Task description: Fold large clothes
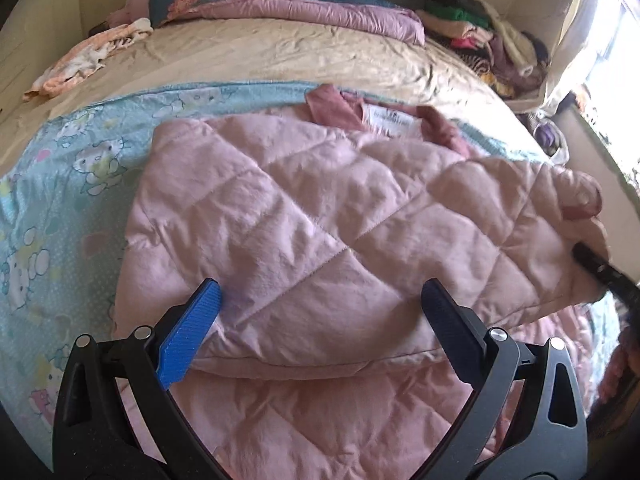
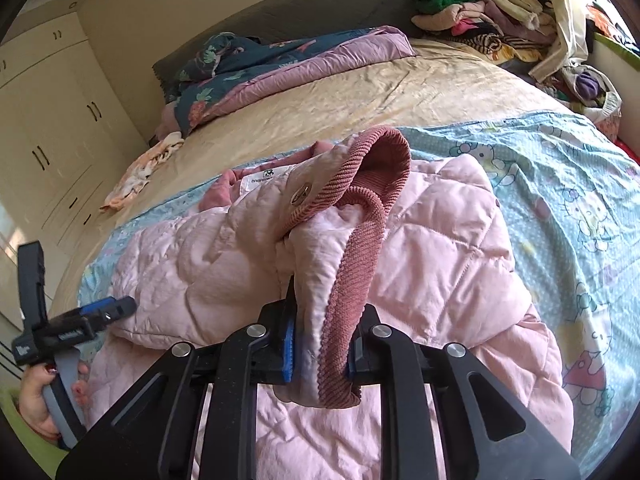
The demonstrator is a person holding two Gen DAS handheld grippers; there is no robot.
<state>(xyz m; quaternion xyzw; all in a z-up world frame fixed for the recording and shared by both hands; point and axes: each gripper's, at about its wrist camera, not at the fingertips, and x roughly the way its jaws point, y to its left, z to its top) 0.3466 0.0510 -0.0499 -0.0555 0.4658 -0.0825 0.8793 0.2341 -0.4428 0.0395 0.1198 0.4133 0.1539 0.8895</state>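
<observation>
Jacket [image 1: 320, 208]: apparently half-folded; cuff [image 2: 352, 264] at 6 o'clock pinched by right gripper [image 2: 320, 348]; left gripper [image 1: 320, 312] spread.

Both wrist views close above jacket [image 1: 320, 216]; bed [image 1: 280, 56] shared

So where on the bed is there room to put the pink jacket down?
The beige sheet is bare between the pink jacket and the purple quilt. The clothes pile crowds the far corner.
</observation>
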